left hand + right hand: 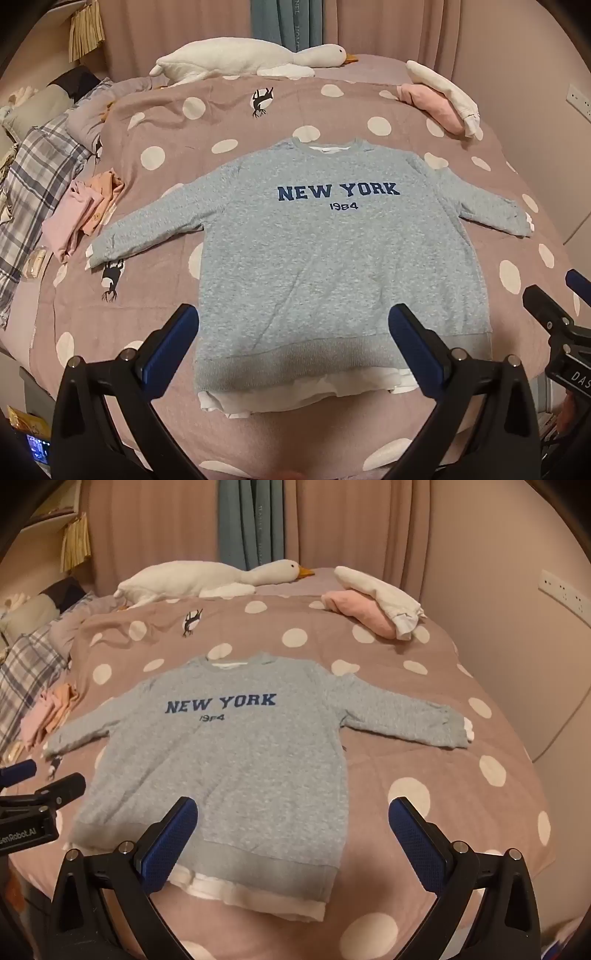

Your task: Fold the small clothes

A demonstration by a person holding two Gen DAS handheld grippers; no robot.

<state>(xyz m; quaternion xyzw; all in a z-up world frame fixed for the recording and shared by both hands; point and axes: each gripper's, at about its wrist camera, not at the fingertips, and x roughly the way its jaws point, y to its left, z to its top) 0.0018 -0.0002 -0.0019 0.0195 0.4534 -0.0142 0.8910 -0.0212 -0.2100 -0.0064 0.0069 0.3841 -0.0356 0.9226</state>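
Garment: a small light grey fleece sweatshirt (317, 240) printed "NEW YORK 1984" in navy is laid flat, front up, on the bed, collar towards the far side and both sleeves spread outwards.
Garment hem: a white layer is seen protruding below the ribbed hem at the near edge.
Bed surface: a mauve quilt with white polka dots (166, 122) is noted beneath the sweatshirt.
Left gripper (295, 334): held above the near hem, angled steeply down towards the sweatshirt; blue-padded jaws are spread wide, with nothing clasped between them.
Right gripper (293, 821): held to the right of the left one, tilted down over the sweatshirt's lower right corner; jaws are likewise spread wide and nothing is gripped.
Contact: no pad is seen pressing on the fabric in either view.
Mutual position: the two tools are held side by side near the front edge of the bed; each is partly visible at the border of the other's view.
Left pile: crumpled pink and peach clothes (83, 214) are observed beside the left sleeve.
Far right: a folded pink item under a white one (439, 96) is noted.
Far edge: a white plush goose (255, 55) is recorded lying along the curtain side.
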